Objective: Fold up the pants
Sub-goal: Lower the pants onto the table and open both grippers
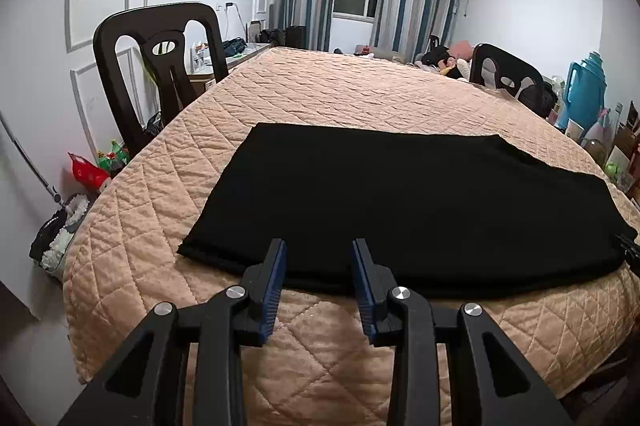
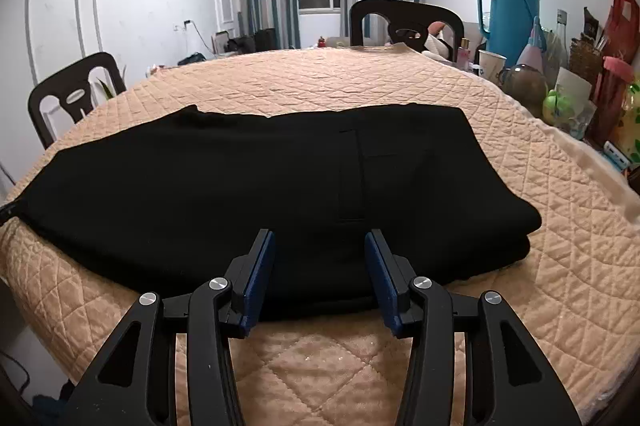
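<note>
Black pants [image 1: 400, 201] lie folded lengthwise and flat on the quilted peach table cover [image 1: 320, 93]. In the right wrist view the pants [image 2: 240, 177] show the thicker waist end at the right, with a pocket seam. My left gripper [image 1: 319, 246] is open over the near edge of the pants toward the leg end, and no cloth is pinched between its blue pads. My right gripper [image 2: 320, 236] stands open and wider over the near edge by the waist end, holding nothing. Its tip [image 1: 629, 250] shows at the right rim of the left wrist view.
Dark chairs stand at the left [image 1: 160, 65] and at the far side [image 2: 404, 21]. A teal thermos [image 2: 508, 13], a paper cup [image 2: 491, 63], bottles and bags crowd the table's right edge. The peach cover [image 2: 320, 358] drops off at the near edge.
</note>
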A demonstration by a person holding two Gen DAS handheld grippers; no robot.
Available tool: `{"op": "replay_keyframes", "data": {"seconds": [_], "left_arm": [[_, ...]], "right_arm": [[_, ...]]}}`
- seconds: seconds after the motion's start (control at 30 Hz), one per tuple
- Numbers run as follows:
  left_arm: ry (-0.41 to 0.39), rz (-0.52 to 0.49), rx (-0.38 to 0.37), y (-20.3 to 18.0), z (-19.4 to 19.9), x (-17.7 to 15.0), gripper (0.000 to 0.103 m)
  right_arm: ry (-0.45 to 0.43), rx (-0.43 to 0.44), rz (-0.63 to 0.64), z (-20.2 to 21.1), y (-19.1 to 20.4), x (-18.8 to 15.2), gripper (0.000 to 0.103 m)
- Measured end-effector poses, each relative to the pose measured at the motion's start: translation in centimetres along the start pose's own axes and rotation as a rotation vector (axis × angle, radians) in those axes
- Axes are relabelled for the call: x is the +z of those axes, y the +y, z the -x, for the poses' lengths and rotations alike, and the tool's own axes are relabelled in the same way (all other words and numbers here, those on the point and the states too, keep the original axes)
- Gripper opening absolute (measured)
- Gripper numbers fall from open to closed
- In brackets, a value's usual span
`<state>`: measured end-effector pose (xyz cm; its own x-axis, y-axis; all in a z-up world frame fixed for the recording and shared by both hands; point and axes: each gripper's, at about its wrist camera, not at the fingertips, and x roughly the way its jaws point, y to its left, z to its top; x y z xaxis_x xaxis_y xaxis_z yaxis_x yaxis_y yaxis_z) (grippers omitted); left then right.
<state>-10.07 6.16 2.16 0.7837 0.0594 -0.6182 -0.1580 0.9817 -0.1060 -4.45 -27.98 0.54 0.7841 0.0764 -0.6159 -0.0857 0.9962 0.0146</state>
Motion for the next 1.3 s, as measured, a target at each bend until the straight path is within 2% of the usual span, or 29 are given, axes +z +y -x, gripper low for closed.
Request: {"op": "replay_keyframes", "data": {"seconds": [0.07, 0.2, 0.3, 0.33, 0.4, 0.47, 0.6, 0.77, 0.97, 1.07, 1.3], "left_arm": [[-0.020, 0.023, -0.019, -0.2, 0.5, 0.3, 0.036], [-0.072, -0.017, -0.044, -1.9, 1.0, 0.5, 0.036], [-0.013, -0.026, -0.052, -2.3, -0.7, -0.2, 0.036], [-0.001, -0.023, -0.049, -2.1, -1.1, -0.5, 0.036], [-0.026, -0.036, -0.040, -1.8, -0.7, -0.8, 0.036], [-0.027, -0.026, -0.039, -1.1, -0.4, -0.8, 0.036], [-0.023, -0.007, -0.012, 0.4, 0.3, -1.0, 0.036], [-0.001, 0.074, -0.009, 2.7, 1.1, -1.5, 0.036], [0.008, 0.221, -0.077, 4.3, 1.4, -1.8, 0.037], [0.008, 0.263, -0.100, 4.6, 1.2, -1.8, 0.040], [0.001, 0.362, -0.124, 5.6, -0.2, -0.9, 0.040]], "right_arm": [[-0.003, 0.004, 0.008, 0.3, 0.8, 0.2, 0.048], [-0.048, 0.110, 0.038, 0.9, 4.0, 0.5, 0.048], [-0.013, 0.151, 0.097, -0.4, 6.3, 0.0, 0.048], [-0.008, 0.145, 0.114, -0.7, 6.8, -0.2, 0.048], [-0.025, 0.137, 0.136, -0.6, 6.9, -0.4, 0.048], [-0.023, 0.144, 0.118, -0.3, 6.0, -0.4, 0.048], [-0.031, 0.092, 0.098, 0.1, 4.0, -0.7, 0.048], [-0.036, 0.064, 0.036, 0.6, 1.7, -0.7, 0.048], [-0.035, 0.051, 0.040, 0.7, 2.2, -0.4, 0.048], [-0.038, 0.065, 0.032, 0.8, 2.2, -0.3, 0.048], [-0.057, 0.089, 0.039, 1.1, 2.6, 0.2, 0.048]]}}
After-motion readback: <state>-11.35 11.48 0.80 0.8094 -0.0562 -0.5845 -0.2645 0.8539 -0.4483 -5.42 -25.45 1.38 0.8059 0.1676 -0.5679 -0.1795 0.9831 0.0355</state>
